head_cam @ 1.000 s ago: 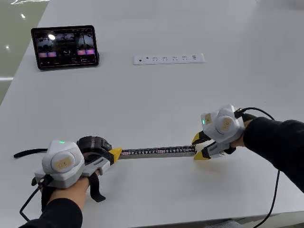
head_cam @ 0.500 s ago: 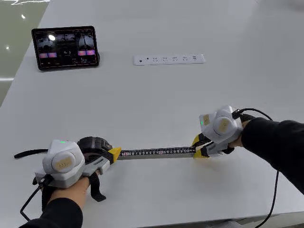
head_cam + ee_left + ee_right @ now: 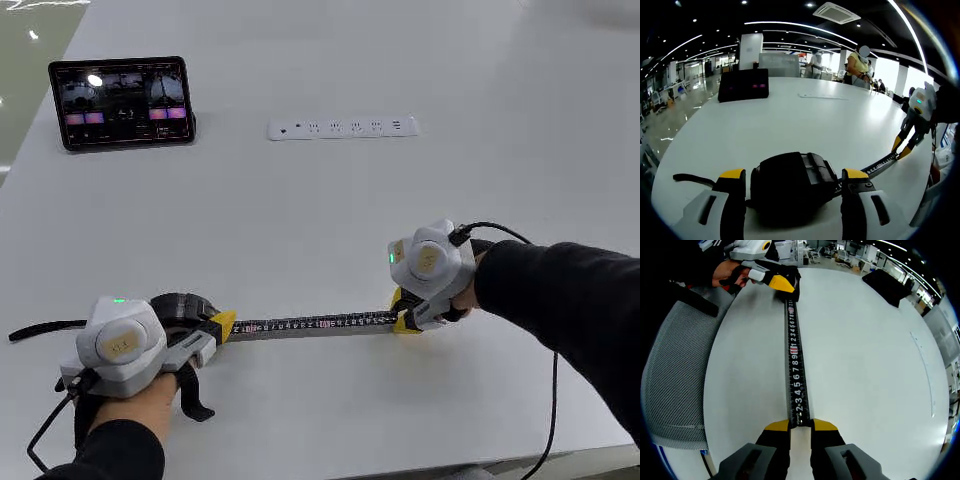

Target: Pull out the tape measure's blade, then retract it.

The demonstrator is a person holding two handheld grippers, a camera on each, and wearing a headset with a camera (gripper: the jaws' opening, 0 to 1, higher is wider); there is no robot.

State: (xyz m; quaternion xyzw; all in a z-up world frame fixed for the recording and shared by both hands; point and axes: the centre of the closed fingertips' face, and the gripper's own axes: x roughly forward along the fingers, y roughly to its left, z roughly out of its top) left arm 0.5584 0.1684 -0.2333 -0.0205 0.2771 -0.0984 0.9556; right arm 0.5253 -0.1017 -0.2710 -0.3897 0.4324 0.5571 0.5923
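Observation:
A black tape measure case (image 3: 185, 308) lies on the white table (image 3: 300, 220) at the near left. My left gripper (image 3: 205, 322) is shut on the case (image 3: 790, 182), one yellow-tipped finger on each side. The blade (image 3: 310, 324) runs flat along the table to the right. My right gripper (image 3: 403, 312) is shut on the blade's end. In the right gripper view the numbered blade (image 3: 795, 365) starts between the two fingers of the right gripper (image 3: 800, 426) and leads to the case (image 3: 790, 277). The left gripper view has the right gripper (image 3: 903, 147) at the far right.
A tablet (image 3: 120, 102) stands at the far left and a white power strip (image 3: 342, 128) lies at the back centre. The case's black strap (image 3: 40, 328) trails left. A cable (image 3: 550, 400) hangs from the right gripper. A grey mesh chair (image 3: 675, 370) stands off the near table edge.
My right gripper's jaws were apart around the blade's end one second ago and have closed on it. The left gripper and case stay put; the head camera has shifted.

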